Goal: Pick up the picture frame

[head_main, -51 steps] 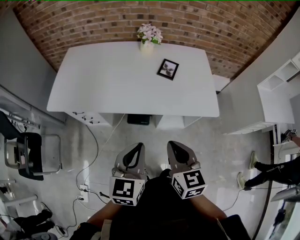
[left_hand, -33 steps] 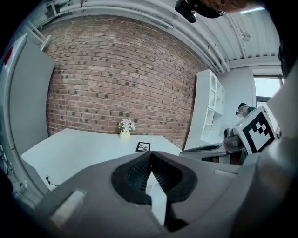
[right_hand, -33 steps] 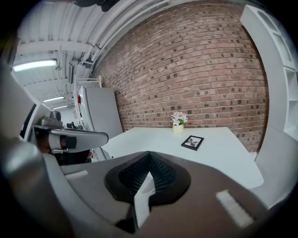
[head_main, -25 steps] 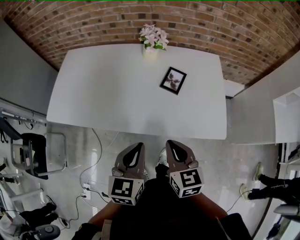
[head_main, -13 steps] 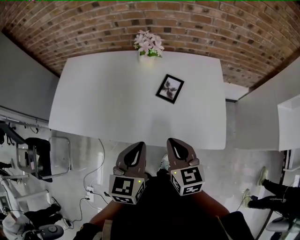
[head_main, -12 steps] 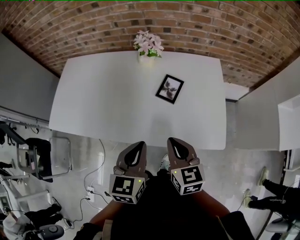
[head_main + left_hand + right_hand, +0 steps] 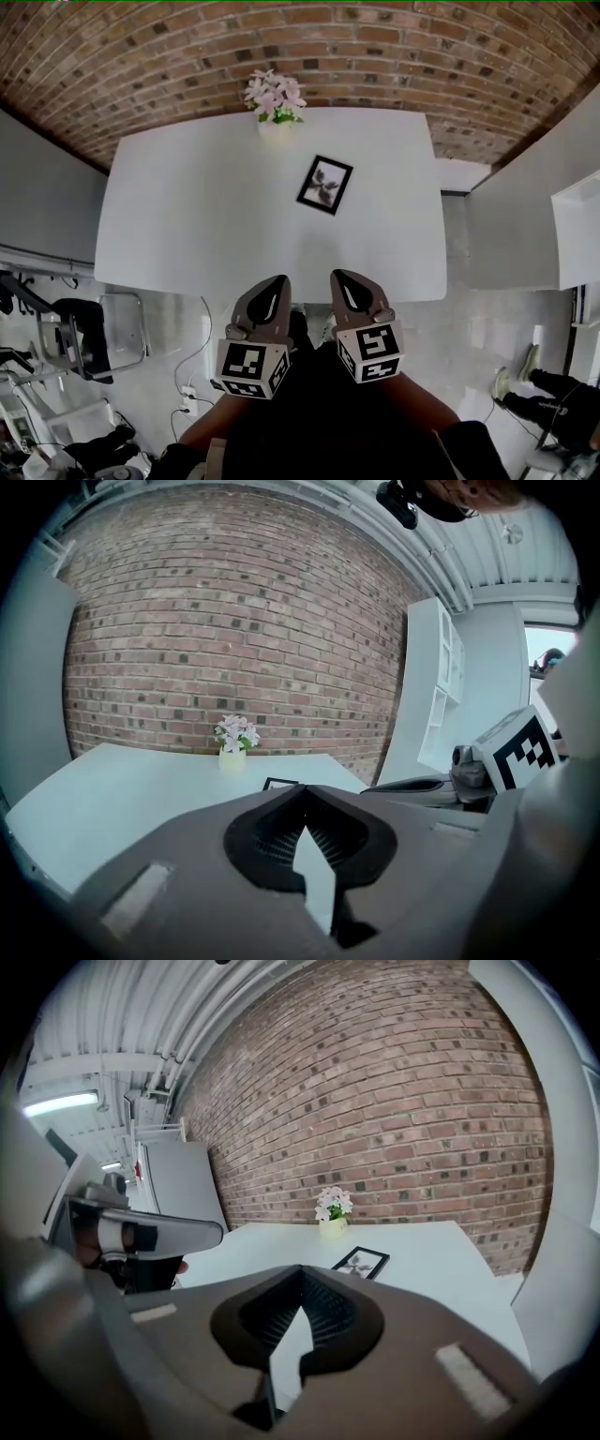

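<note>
The picture frame (image 7: pixel 325 185), black with a pale floral print, lies flat on the white table (image 7: pixel 187 234), right of centre and toward the back. It also shows in the left gripper view, the frame (image 7: pixel 279 783) peeking just over the jaws, and in the right gripper view, the frame (image 7: pixel 361 1262) in front of the vase. My left gripper (image 7: pixel 277 281) and right gripper (image 7: pixel 337 277) hover side by side at the table's near edge, well short of the frame. Both are shut with nothing between their jaws. The left gripper (image 7: pixel 302 789) and right gripper (image 7: pixel 300 1269) point across the tabletop.
A vase of pink flowers (image 7: pixel 274 108) stands at the table's back edge against a brick wall (image 7: pixel 375 47). A chair (image 7: pixel 84 328) and floor cables lie at the left. White shelving (image 7: pixel 581 225) stands at the right, with a person's feet (image 7: pixel 553 394) near it.
Both grippers have come forward from over the floor to the table's near edge, still shut. The table and frame now sit closer and slightly further left in the head view.
</note>
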`<action>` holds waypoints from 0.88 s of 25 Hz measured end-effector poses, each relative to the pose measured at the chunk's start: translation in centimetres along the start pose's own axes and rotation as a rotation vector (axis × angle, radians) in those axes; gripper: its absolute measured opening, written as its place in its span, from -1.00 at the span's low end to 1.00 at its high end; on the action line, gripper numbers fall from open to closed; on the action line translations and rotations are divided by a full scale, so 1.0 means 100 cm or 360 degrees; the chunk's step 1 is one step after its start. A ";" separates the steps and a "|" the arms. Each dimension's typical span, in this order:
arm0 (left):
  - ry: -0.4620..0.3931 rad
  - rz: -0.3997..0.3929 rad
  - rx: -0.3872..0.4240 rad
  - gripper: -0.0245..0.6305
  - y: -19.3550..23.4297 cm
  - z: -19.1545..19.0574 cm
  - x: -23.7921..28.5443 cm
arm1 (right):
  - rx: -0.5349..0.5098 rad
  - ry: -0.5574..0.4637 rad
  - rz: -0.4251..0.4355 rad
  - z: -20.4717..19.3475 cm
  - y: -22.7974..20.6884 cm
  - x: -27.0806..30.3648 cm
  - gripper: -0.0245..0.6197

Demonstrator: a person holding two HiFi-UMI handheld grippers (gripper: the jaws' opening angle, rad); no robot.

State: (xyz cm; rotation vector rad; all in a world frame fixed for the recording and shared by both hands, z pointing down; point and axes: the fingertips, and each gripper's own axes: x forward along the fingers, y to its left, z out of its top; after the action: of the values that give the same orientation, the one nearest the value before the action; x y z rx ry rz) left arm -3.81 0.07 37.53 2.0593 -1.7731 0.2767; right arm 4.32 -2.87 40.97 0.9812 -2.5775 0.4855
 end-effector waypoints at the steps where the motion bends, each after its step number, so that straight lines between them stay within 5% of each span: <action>1: 0.0005 -0.0016 0.0003 -0.93 0.001 0.001 0.006 | 0.0002 0.0004 -0.0016 0.000 -0.003 0.004 -0.92; 10: 0.0111 -0.0177 0.0110 -0.92 0.016 0.003 0.062 | 0.0089 0.0061 -0.0167 0.004 -0.032 0.044 -0.92; 22: 0.0232 -0.0353 0.0095 -0.89 0.053 -0.001 0.137 | 0.0172 0.0190 -0.0311 0.000 -0.060 0.111 -0.92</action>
State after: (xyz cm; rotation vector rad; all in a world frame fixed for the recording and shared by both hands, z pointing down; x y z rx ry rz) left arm -6.60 -12.70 44.11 2.1942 -1.4540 0.4066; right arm 0.61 -13.43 46.88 1.1888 -2.3415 0.6148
